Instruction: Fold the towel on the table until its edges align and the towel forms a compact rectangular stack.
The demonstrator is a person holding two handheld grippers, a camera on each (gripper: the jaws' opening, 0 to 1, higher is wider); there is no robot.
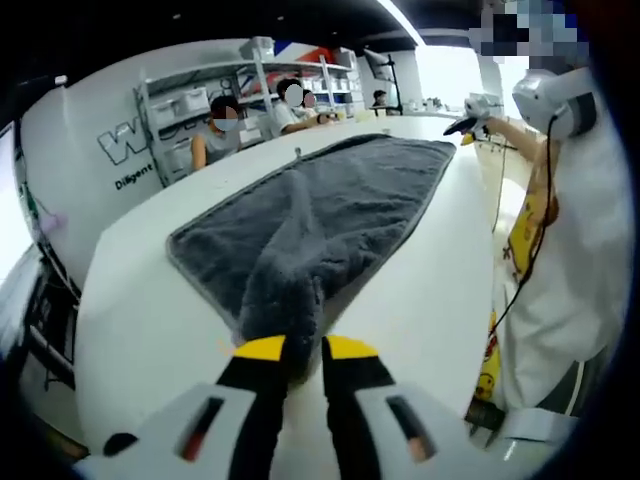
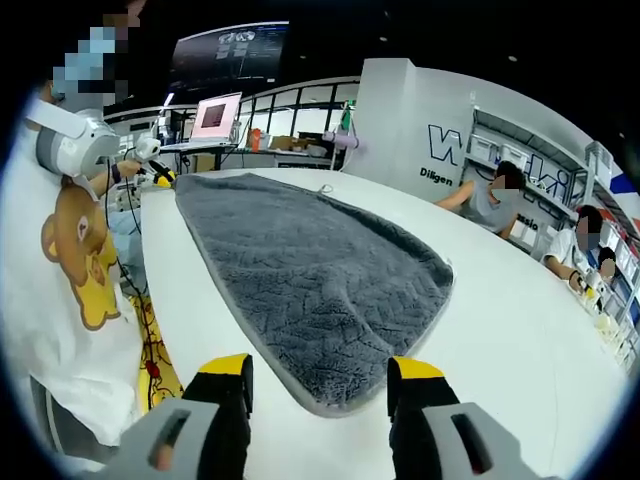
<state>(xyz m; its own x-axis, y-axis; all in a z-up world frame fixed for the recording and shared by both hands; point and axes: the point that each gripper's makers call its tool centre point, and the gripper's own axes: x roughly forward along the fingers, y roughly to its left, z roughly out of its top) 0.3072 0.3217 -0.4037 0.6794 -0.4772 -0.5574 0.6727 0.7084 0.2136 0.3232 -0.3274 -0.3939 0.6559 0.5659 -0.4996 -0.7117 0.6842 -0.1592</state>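
Towel lies spread on the white worktop; my left gripper reaches low, fingers clenched on its near corner, while my right gripper hovers spread wide over the opposite end.

We see a big white table with a gray towel lying spread out long and flat on it, one end bunched up a little.
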